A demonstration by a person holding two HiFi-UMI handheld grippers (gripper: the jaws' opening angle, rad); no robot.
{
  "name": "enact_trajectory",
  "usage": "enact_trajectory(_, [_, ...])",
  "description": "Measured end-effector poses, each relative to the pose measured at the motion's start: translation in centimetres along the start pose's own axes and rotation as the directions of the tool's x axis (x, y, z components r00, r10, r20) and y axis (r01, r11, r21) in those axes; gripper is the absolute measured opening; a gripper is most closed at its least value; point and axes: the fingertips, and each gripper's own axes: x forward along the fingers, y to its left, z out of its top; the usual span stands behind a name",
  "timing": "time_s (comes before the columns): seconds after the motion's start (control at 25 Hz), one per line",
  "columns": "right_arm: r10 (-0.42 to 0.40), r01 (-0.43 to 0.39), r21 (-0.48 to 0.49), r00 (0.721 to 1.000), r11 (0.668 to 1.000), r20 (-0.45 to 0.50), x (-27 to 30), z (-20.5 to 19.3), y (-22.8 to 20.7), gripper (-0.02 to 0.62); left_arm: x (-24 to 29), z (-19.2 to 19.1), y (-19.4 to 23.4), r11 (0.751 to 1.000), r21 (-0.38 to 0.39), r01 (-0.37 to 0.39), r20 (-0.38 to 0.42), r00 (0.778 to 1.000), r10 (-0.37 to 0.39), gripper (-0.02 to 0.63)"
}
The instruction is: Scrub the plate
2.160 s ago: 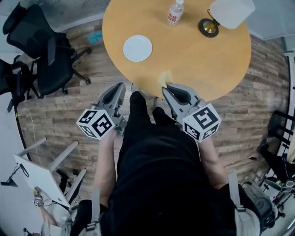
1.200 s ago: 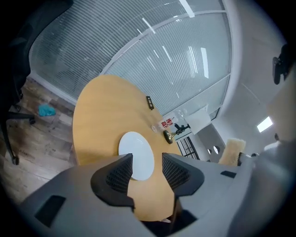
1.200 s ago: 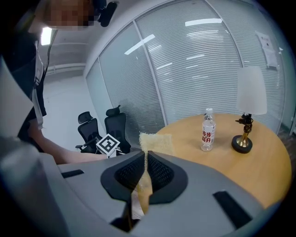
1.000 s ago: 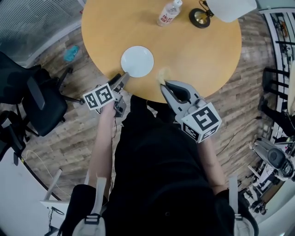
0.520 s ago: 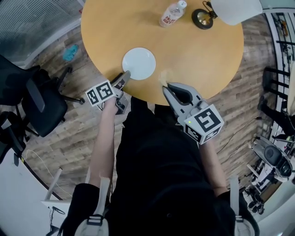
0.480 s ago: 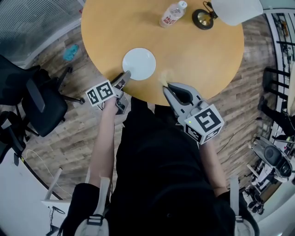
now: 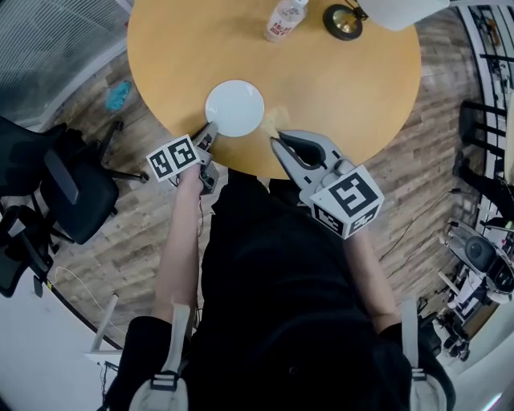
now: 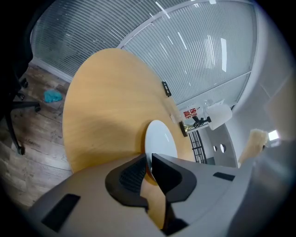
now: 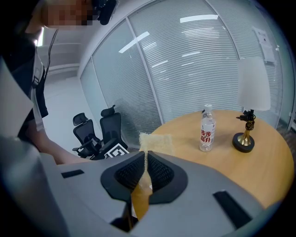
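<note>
Plank floor [image 7: 136, 233] bore a round wooden table [image 7: 345, 88], with a water bottle [image 7: 281, 22] at its far side. The right gripper [image 7: 275, 143] had its jaws clamped on a pale yellow scouring pad [image 9: 155, 140] that projected beyond the tips. The left gripper [image 7: 212, 128] jaws were closing on the near rim of the white plate [image 7: 234, 107], which lay flat, face up, near the table's front edge

Bright even light; fisheye edges perhaps blurred
</note>
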Motion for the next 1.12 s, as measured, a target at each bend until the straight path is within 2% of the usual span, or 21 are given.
enact_trajectory(0.28, [0.011,-0.011,0.008,1.000,1.000,-0.013,0.3,-1.0,-0.3,0.028,-0.2,-0.5,-0.2,1.000,-0.018,-0.022,0.002,1.000,0.022,0.043])
enact_trajectory(0.44, [0.029,-0.029,-0.006,0.996,1.000,-0.085,2.7,-4.0,-0.1,0.028,-1.4,-1.0,-0.5,1.000,0.003,-0.028,0.010,1.000,0.028,0.034])
enact_trajectory(0.8, [0.109,-0.136,-0.068,0.945,0.988,-0.307,10.3,-11.3,1.6,0.028,-3.0,-1.7,-3.6,0.999,0.037,0.006,0.054,0.999,-0.008,0.024])
enact_trajectory(0.92, [0.130,-0.163,-0.070,0.931,0.984,-0.342,11.7,-12.7,2.7,0.028,-3.5,-1.9,-4.2,0.999,0.046,0.002,0.066,0.998,-0.005,0.023])
enact_trajectory(1.12, [0.137,-0.158,-0.031,0.927,0.987,-0.350,11.7,-14.3,2.2,0.028,-4.0,-2.0,-4.4,0.999,0.034,-0.001,0.082,0.997,-0.002,0.023])
